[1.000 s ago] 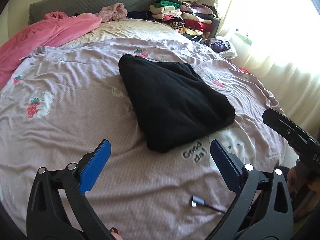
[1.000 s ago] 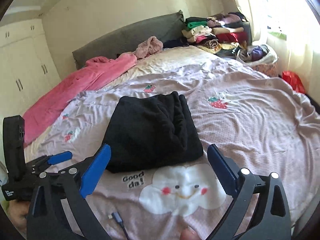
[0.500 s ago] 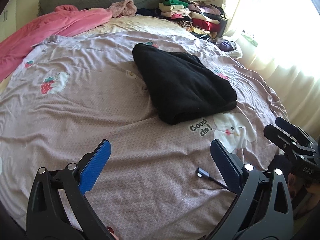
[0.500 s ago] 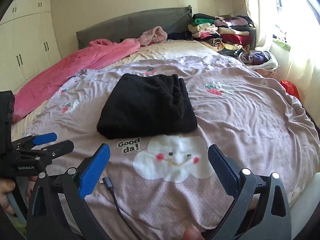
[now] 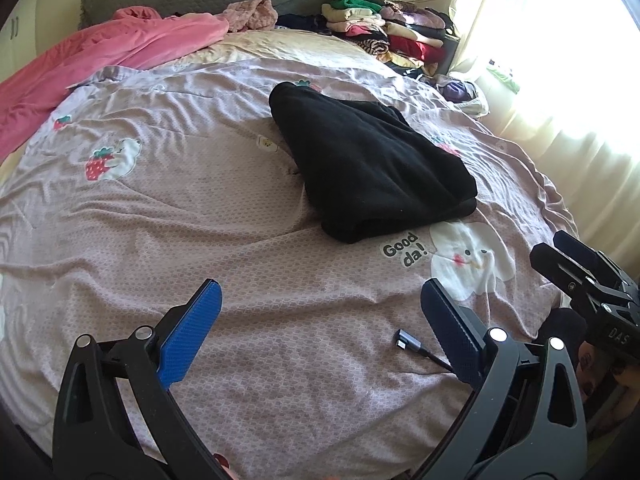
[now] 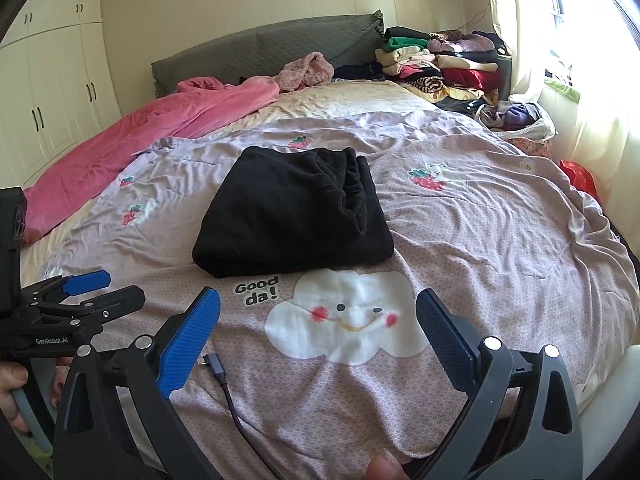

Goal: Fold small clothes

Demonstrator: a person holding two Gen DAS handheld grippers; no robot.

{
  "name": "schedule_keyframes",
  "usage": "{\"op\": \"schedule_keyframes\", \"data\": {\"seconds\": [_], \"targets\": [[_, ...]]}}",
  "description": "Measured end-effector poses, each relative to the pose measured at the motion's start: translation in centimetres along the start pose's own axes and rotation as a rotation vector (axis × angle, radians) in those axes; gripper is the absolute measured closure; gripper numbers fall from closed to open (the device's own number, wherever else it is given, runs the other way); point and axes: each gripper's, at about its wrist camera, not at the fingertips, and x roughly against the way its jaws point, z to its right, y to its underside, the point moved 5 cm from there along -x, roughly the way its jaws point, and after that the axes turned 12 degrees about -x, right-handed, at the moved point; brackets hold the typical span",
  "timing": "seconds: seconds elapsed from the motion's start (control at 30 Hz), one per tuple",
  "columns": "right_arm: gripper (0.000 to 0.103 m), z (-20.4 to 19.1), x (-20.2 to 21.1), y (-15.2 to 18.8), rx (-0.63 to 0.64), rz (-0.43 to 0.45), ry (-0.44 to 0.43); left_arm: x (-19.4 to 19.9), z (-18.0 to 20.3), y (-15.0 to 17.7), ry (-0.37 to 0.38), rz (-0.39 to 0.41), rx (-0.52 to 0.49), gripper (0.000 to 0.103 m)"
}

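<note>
The black garment (image 6: 292, 212) lies folded in a thick rectangle mid-bed on the lilac bedspread (image 6: 500, 232), just beyond the cloud print (image 6: 344, 328); both grippers have backed off toward the foot of the bed since a second ago; left gripper (image 5: 320, 328) and right gripper (image 6: 316, 328) hover empty, jaws spread; this fold looks finished.

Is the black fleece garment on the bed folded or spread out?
Folded: the black fleece garment lies as a compact rectangle with stacked layers showing along its near edge, untouched by either hand-held gripper.
</note>
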Motion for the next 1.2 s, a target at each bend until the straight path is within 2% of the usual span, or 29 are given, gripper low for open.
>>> {"op": "schedule_keyframes", "data": {"seconds": [1.2], "targets": [[0.005, 0.08, -0.07, -0.04, -0.001, 0.0, 0.001, -0.21, -0.68, 0.26, -0.066, -0.034, 0.013, 0.01]]}}
